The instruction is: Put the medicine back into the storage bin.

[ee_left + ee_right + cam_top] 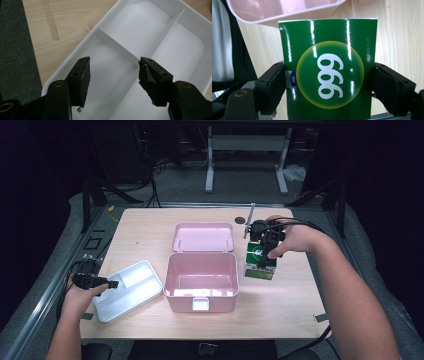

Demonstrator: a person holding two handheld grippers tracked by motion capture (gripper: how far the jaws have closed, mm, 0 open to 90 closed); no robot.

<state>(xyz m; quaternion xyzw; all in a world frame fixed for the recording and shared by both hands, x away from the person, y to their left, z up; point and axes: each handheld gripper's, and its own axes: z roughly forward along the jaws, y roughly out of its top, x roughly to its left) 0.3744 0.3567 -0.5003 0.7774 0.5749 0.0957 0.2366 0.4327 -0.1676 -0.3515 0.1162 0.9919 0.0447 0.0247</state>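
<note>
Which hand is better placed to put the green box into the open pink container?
Right. The right gripper already clamps the glossy green cardboard box beside the open pink plastic container. The left gripper is open, over the white divided tray.

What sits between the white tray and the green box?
The open pink case stands between the tray and the box, in the high view.

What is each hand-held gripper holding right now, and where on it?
The right hand-held gripper clamps the green box by its two narrow sides, about mid-height. The left hand-held gripper holds nothing; its jaws stand open over the white divided tray.
</note>
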